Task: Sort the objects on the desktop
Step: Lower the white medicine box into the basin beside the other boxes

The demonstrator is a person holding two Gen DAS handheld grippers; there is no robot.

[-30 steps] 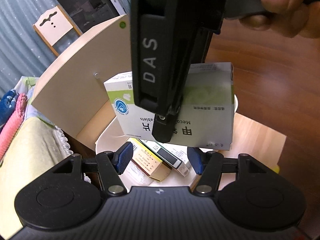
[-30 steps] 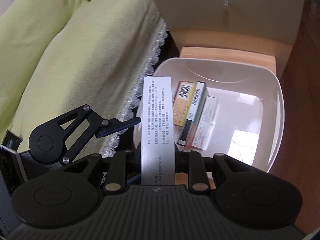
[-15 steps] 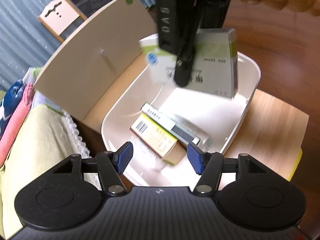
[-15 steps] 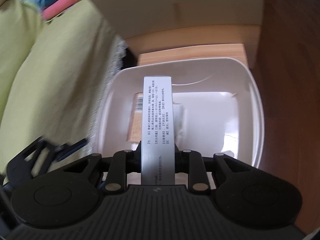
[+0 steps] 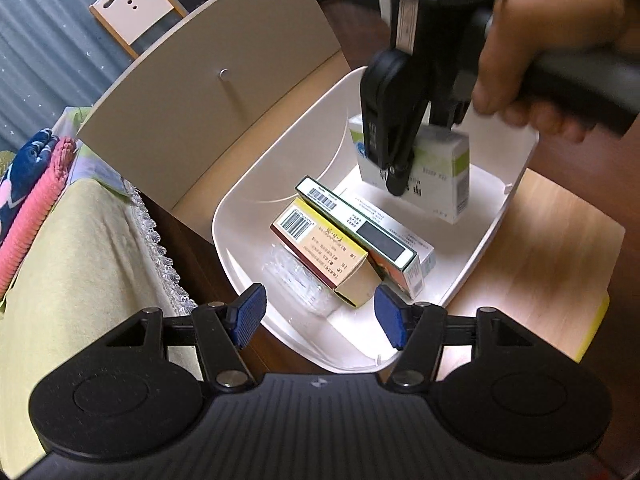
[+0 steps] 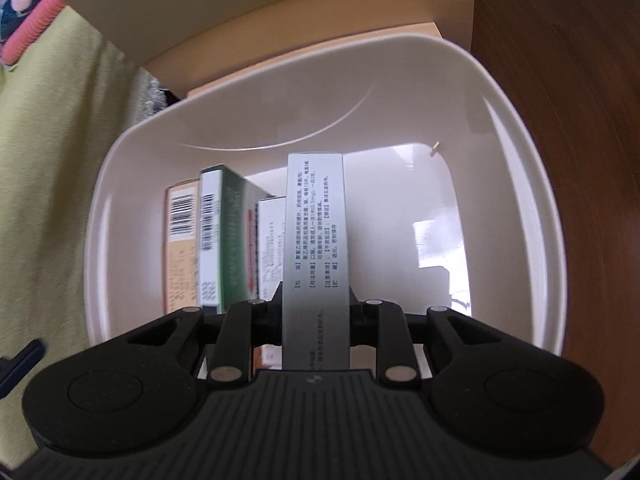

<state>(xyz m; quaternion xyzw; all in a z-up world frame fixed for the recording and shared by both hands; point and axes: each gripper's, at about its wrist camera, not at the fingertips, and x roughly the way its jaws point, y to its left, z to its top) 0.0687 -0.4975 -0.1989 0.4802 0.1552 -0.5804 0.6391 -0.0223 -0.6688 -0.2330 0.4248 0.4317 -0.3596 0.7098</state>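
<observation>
— Where is the white-and-green medicine box [image 5: 436,168] being kept?
— It is being gripped upright between the clenched fingers of the right gripper [image 5: 400,184], inside the white plastic tub [image 5: 240,216], toward the 1 o'clock side of the left wrist view.
— And the rest?
— Three medicine boxes [image 5: 344,248] are lying side by side at the tub's centre. The left gripper [image 5: 318,316] is being held spread and empty at 6 o'clock, over the tub's near rim.

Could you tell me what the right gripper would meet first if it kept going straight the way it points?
Probably the white bin's floor; the medicine box it holds would touch first, though depth is unclear.
</observation>
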